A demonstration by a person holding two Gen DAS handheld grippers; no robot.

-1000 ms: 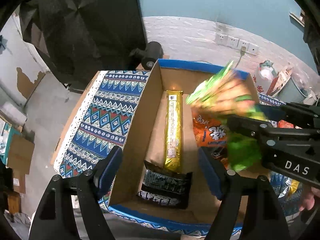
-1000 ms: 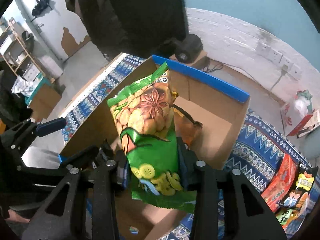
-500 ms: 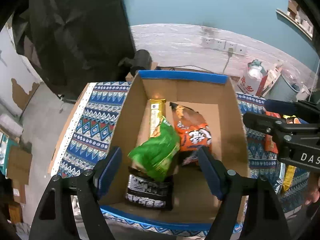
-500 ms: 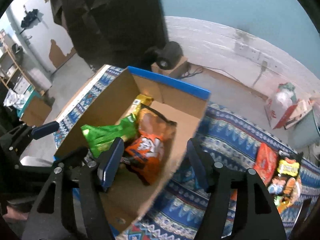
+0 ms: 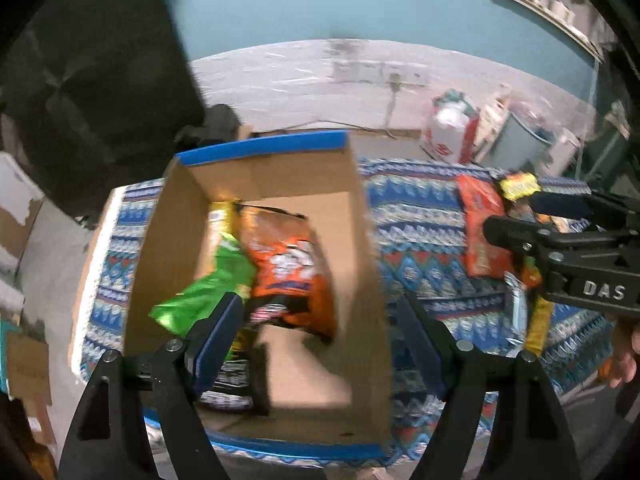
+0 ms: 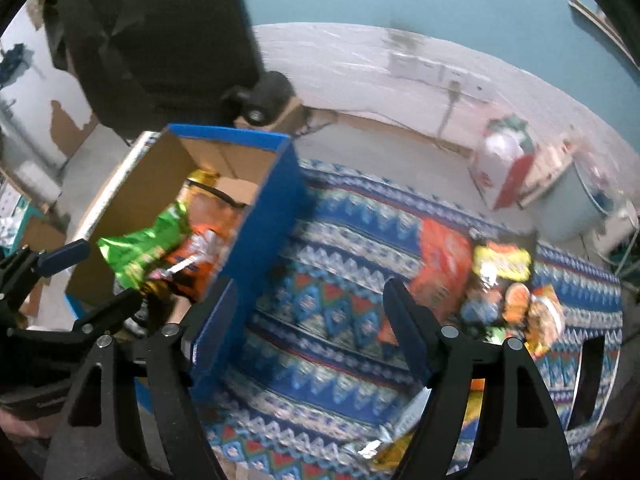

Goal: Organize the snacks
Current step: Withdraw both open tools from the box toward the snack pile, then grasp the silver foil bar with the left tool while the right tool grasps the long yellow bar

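Note:
A cardboard box (image 5: 360, 240) with a blue rim stands on the patterned cloth. Inside lie a green snack bag (image 5: 208, 292), an orange bag (image 5: 292, 264), a gold bar (image 5: 220, 216) and a dark packet (image 5: 236, 384). The box also shows in the right wrist view (image 6: 256, 240), with the green bag (image 6: 140, 248) in it. My left gripper (image 5: 320, 340) is open and empty over the box's near end. My right gripper (image 6: 308, 328) is open and empty over the cloth, right of the box; it shows in the left wrist view (image 5: 540, 220) too. Loose snacks (image 6: 500, 280) lie to the right.
The blue patterned cloth (image 6: 340, 248) covers the table. An orange-red packet (image 5: 480, 232) and a yellow one (image 5: 520, 186) lie right of the box. Beyond the table are a white and red bag (image 5: 452, 132), a grey bin (image 6: 568, 208) and a black object (image 6: 268, 96).
My right gripper opened and dropped the green bag into the box, then swung right over the cloth toward the loose snacks. The left gripper stayed open and shifted slightly right.

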